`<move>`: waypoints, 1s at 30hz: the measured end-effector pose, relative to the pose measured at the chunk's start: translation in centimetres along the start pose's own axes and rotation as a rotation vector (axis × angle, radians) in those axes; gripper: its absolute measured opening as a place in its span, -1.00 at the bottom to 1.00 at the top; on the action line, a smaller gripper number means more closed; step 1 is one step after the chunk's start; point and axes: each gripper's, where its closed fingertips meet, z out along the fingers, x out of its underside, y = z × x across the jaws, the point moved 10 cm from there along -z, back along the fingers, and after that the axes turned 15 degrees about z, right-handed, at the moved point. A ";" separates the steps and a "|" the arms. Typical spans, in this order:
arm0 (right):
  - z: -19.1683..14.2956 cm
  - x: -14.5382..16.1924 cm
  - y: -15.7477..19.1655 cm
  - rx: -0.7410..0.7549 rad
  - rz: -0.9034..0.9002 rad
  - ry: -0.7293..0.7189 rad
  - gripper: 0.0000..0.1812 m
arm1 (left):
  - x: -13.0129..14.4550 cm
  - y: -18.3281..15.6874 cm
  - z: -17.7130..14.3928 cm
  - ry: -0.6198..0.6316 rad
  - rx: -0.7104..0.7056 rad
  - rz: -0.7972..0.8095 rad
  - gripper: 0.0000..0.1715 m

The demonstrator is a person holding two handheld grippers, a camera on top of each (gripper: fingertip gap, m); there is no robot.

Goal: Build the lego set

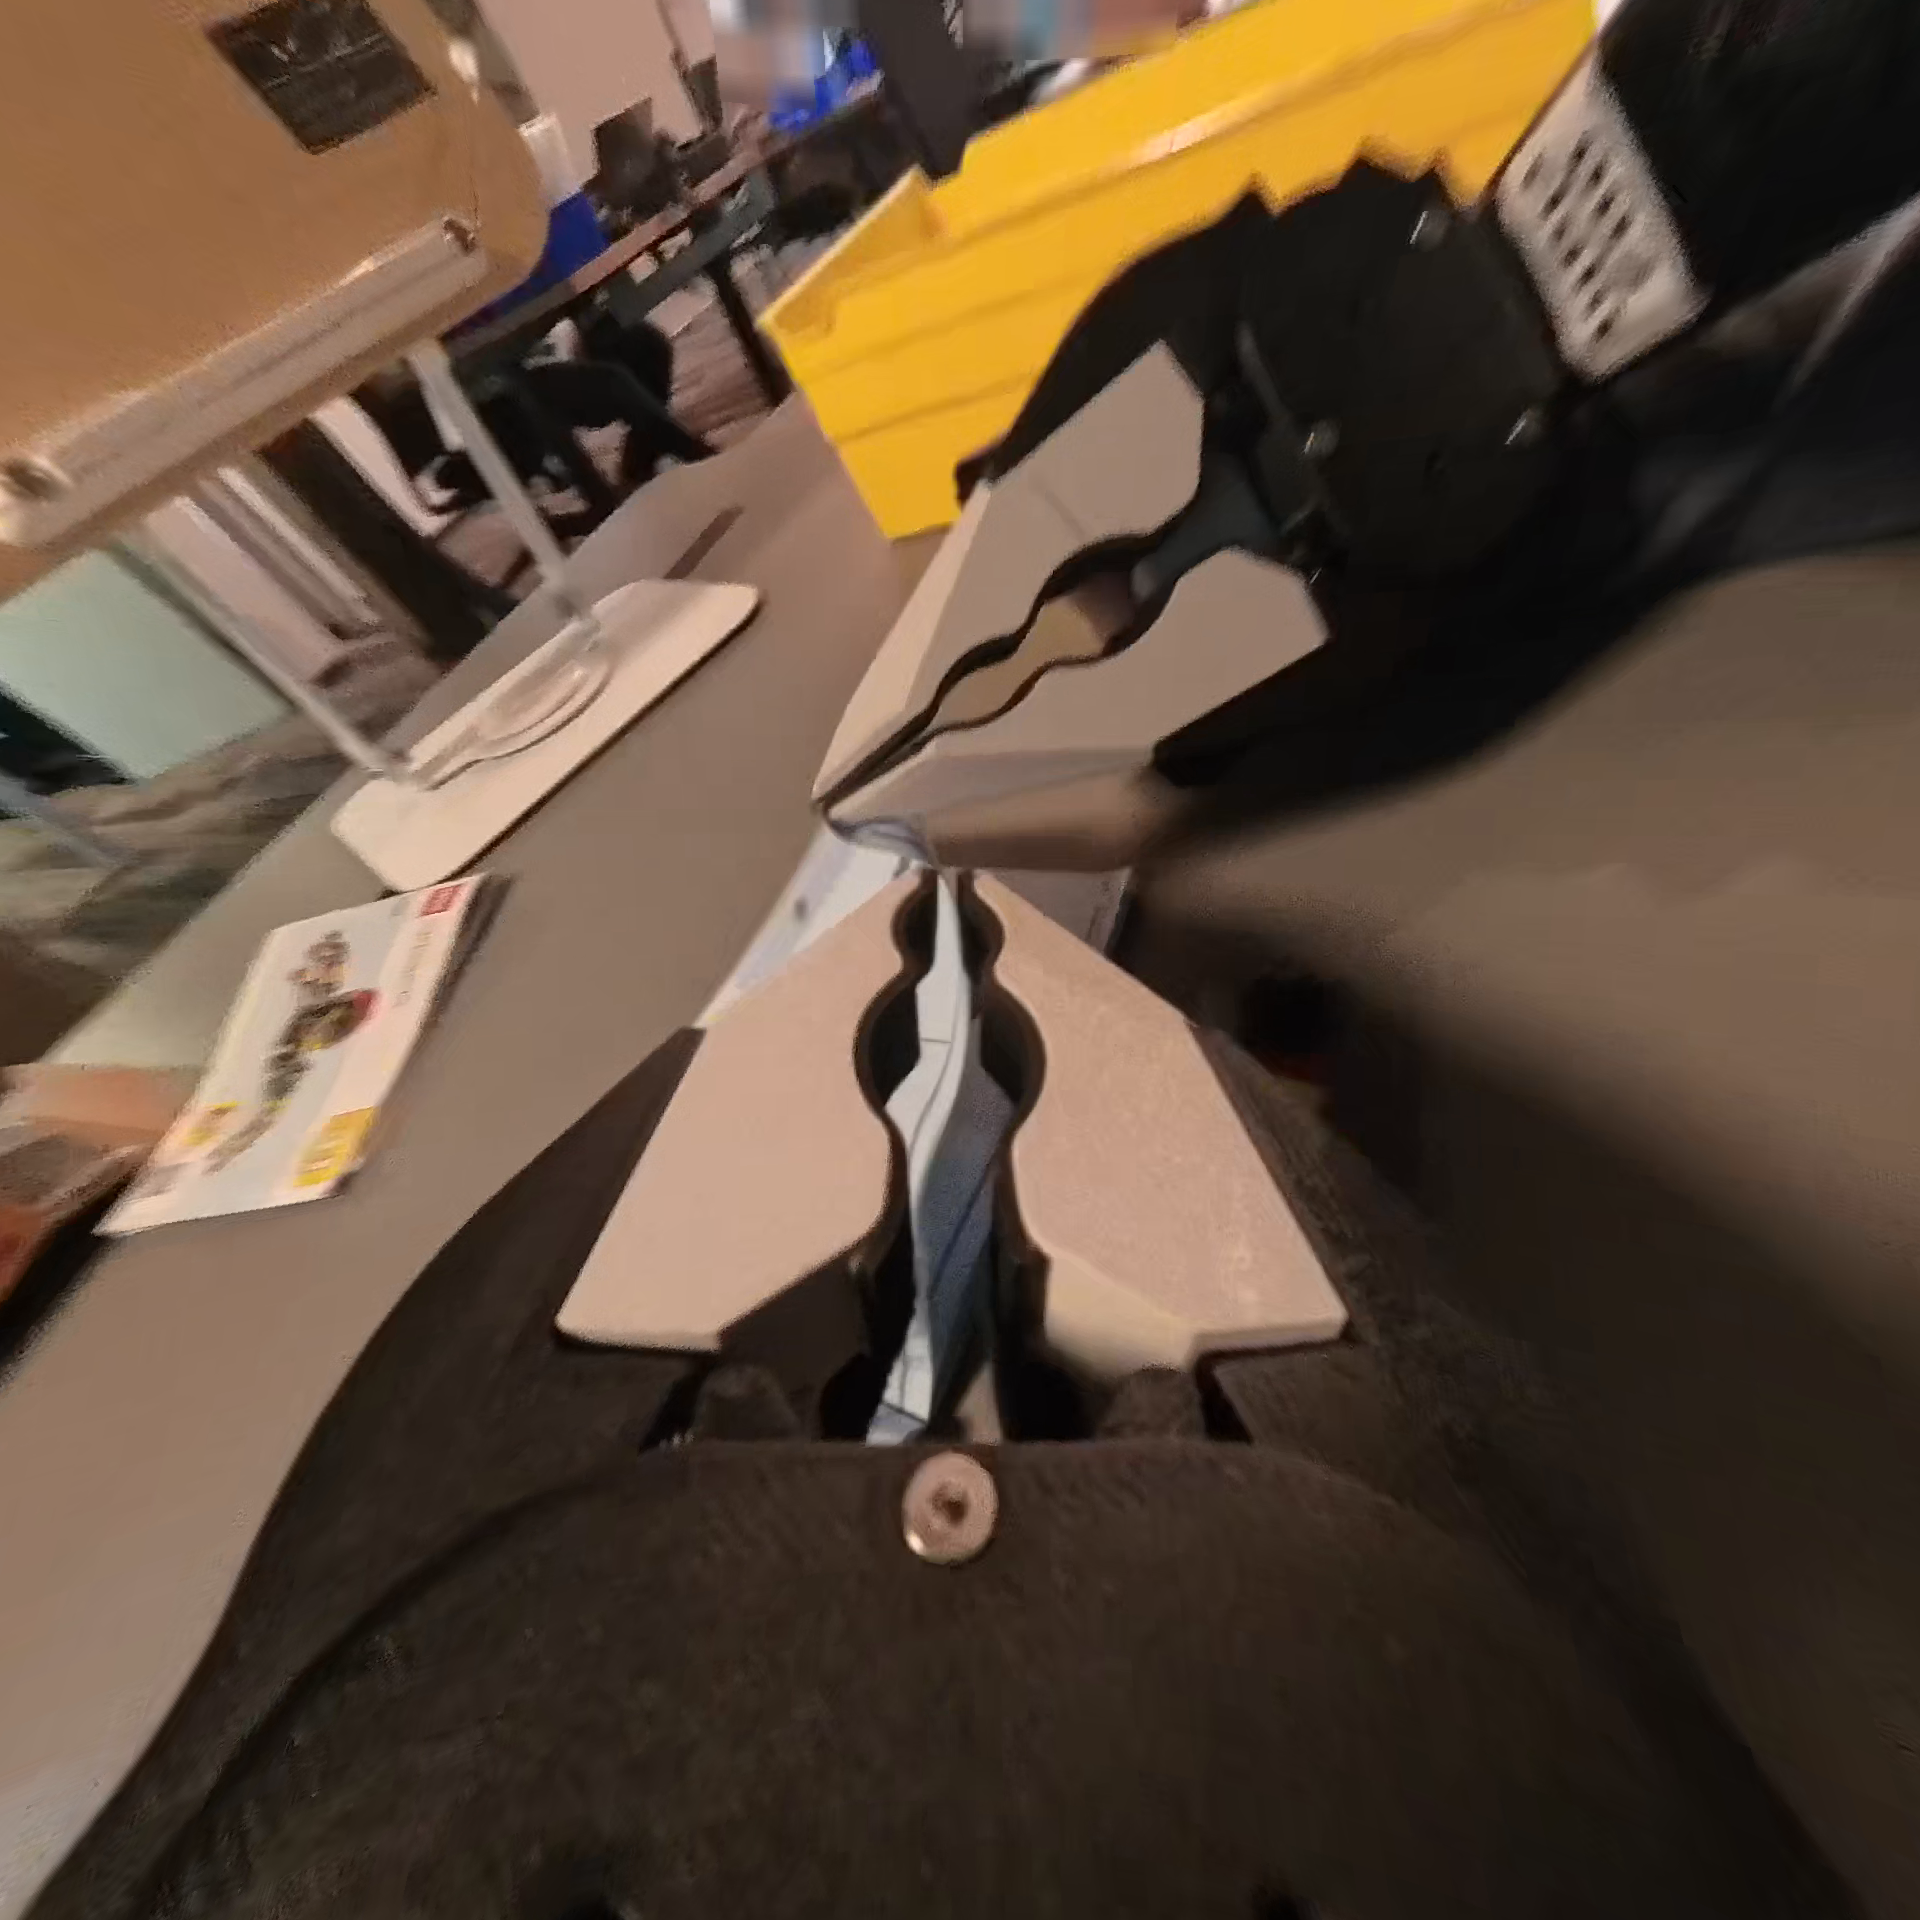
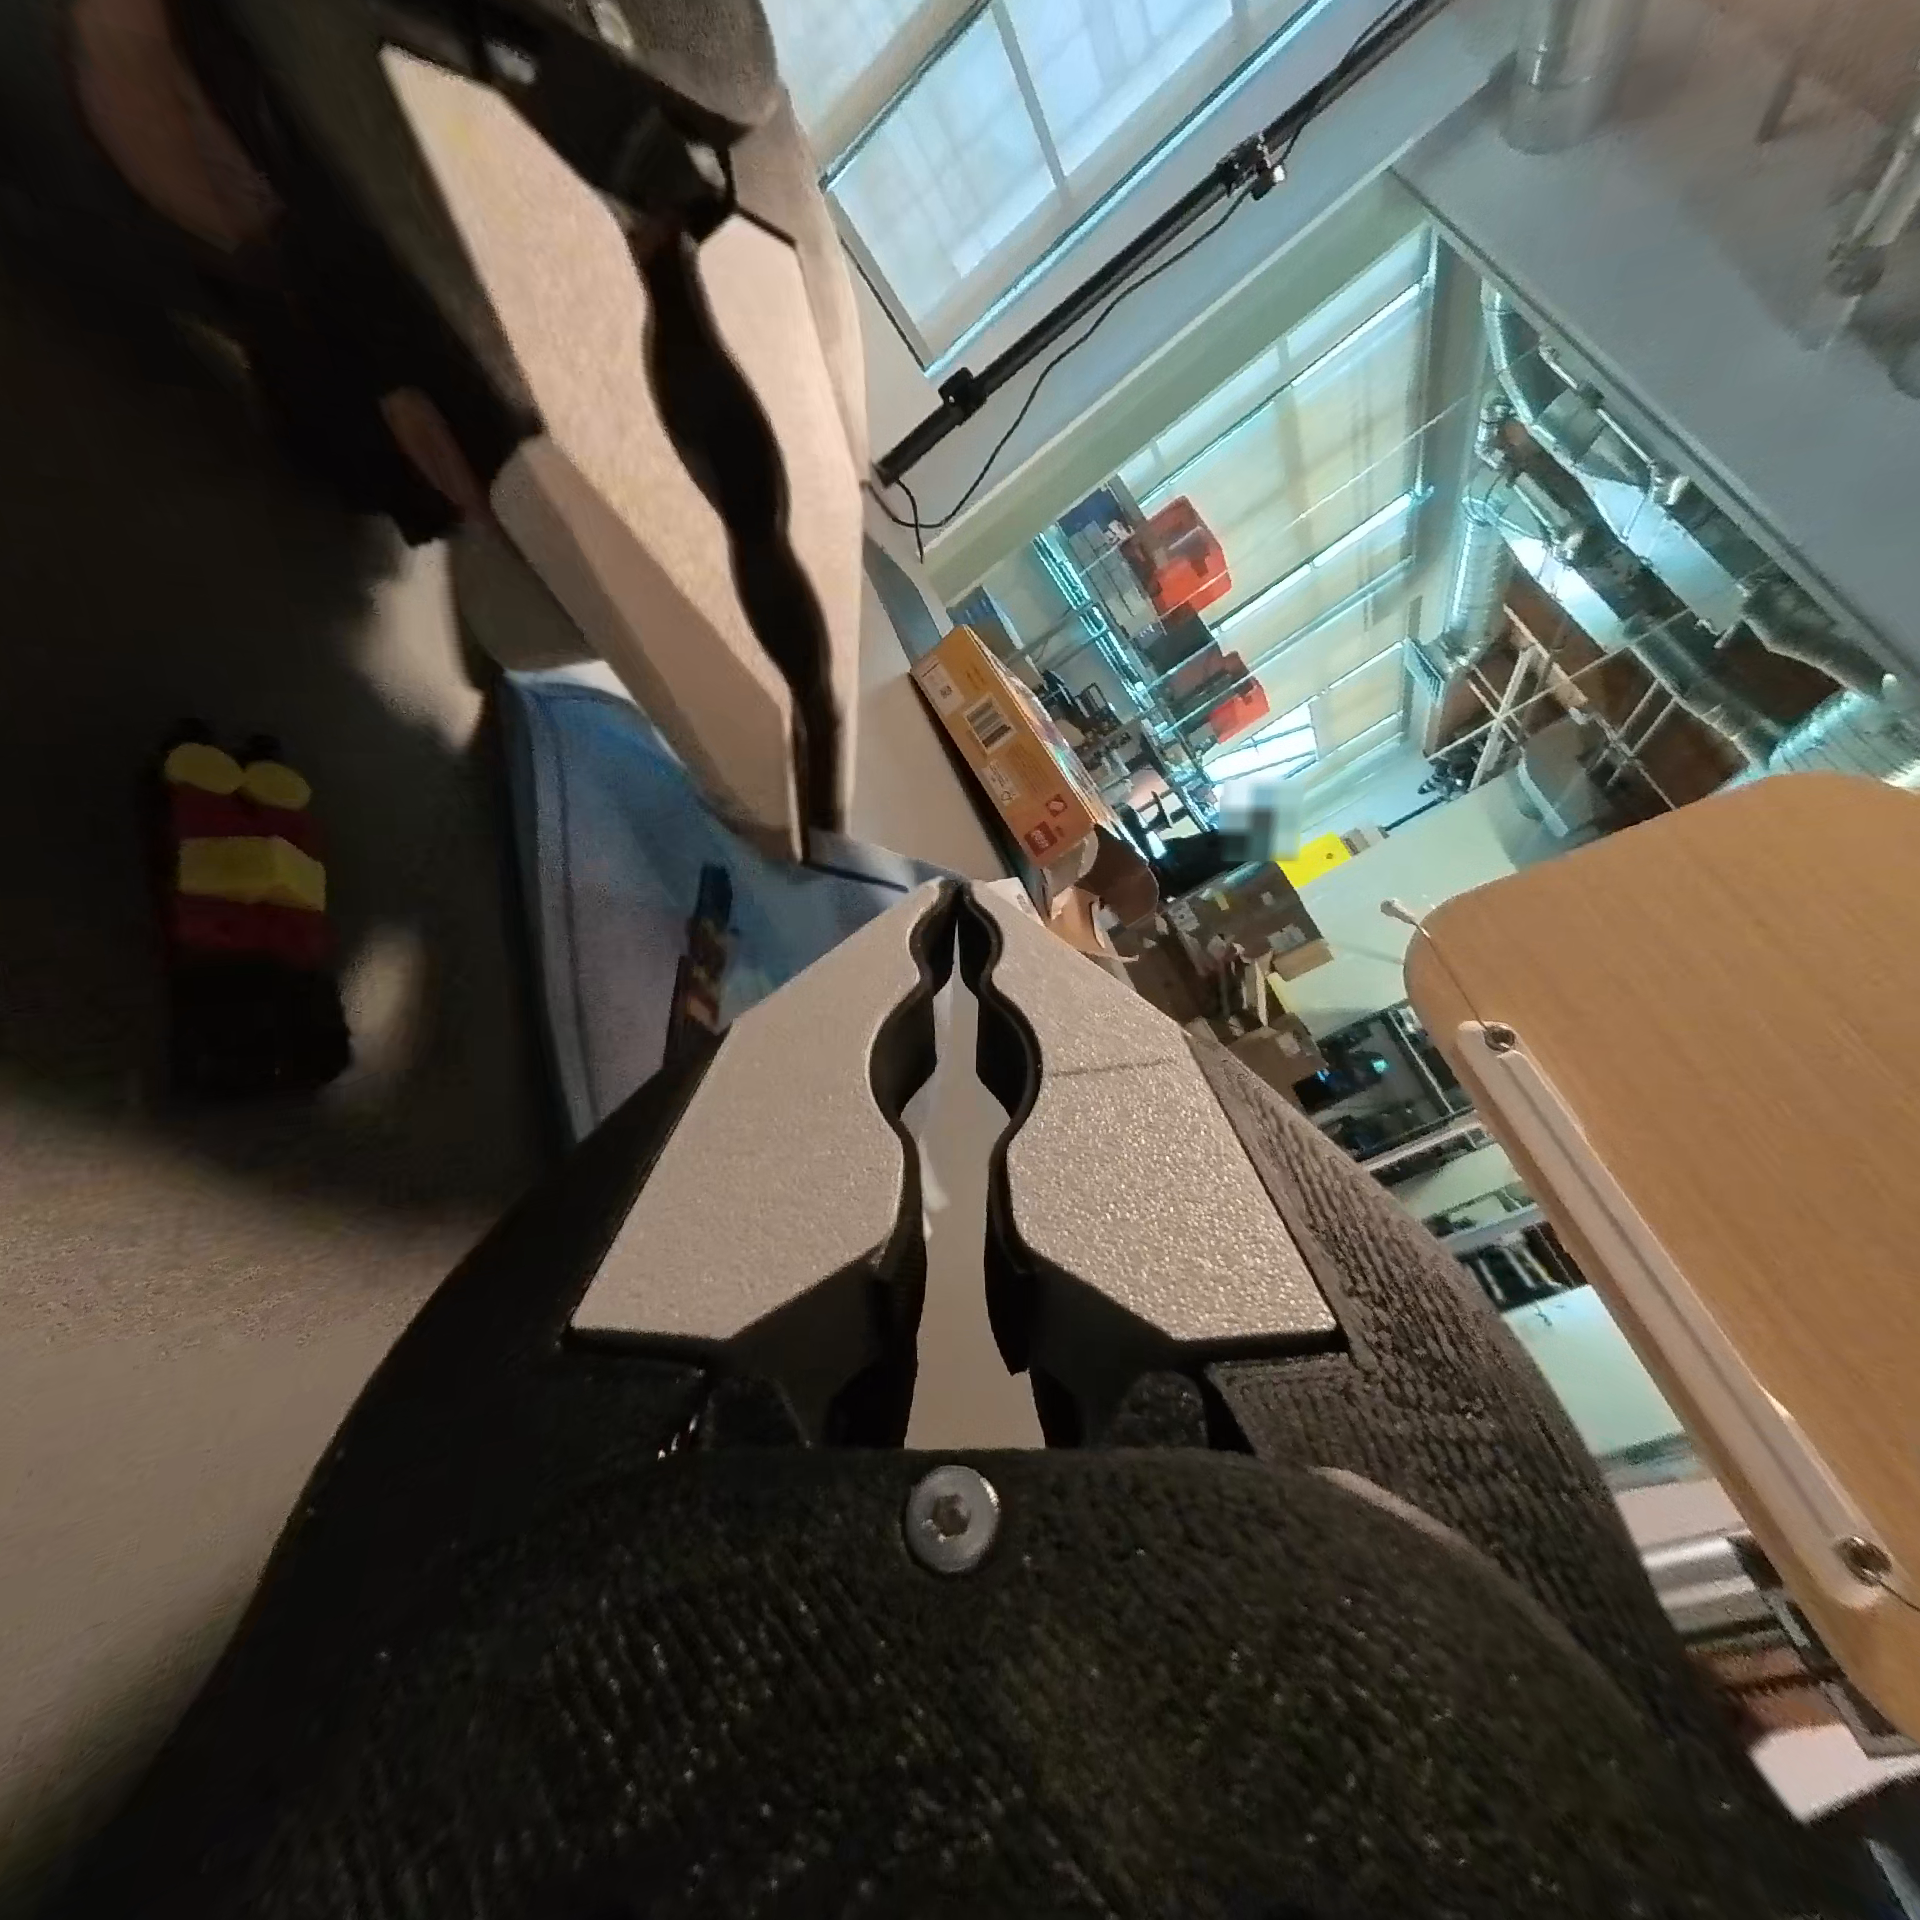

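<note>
A pale blue instruction sheet (image 1: 940,1153) is held between both grippers above the grey table (image 1: 644,914). In the left wrist view my left gripper (image 1: 945,883) is shut on it, and the sheet runs back between the fingers. My right gripper (image 1: 862,816) comes in from the upper right and is shut on the sheet's far edge, tip to tip with the left. In the right wrist view the right gripper (image 2: 956,899) pinches the blue sheet (image 2: 623,883), with the left gripper (image 2: 816,821) above it. A small red, yellow and black lego build (image 2: 249,904) stands on the table, blurred.
A printed lego booklet (image 1: 281,1049) lies on the table to the left. A lamp with a white base (image 1: 561,717) and a wooden head (image 2: 1714,1143) stands behind it. Yellow bins (image 1: 1039,270) sit at the far right, and a lego box (image 2: 997,738) is farther back. My left and right fingertips are right by each other.
</note>
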 end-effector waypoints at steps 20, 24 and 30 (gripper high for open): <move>-0.6 -0.7 -0.1 -0.124 0.125 -0.104 -1.00 | 2.2 3.5 0.3 -0.277 0.347 -0.809 -1.00; -0.7 -0.7 -0.2 -0.120 0.129 -0.111 -1.00 | 2.5 3.7 0.3 -0.320 0.430 -0.876 -1.00; -1.2 -0.8 -0.3 -0.137 0.145 -0.104 -0.92 | 2.4 3.6 0.2 -0.338 0.443 -0.865 -1.00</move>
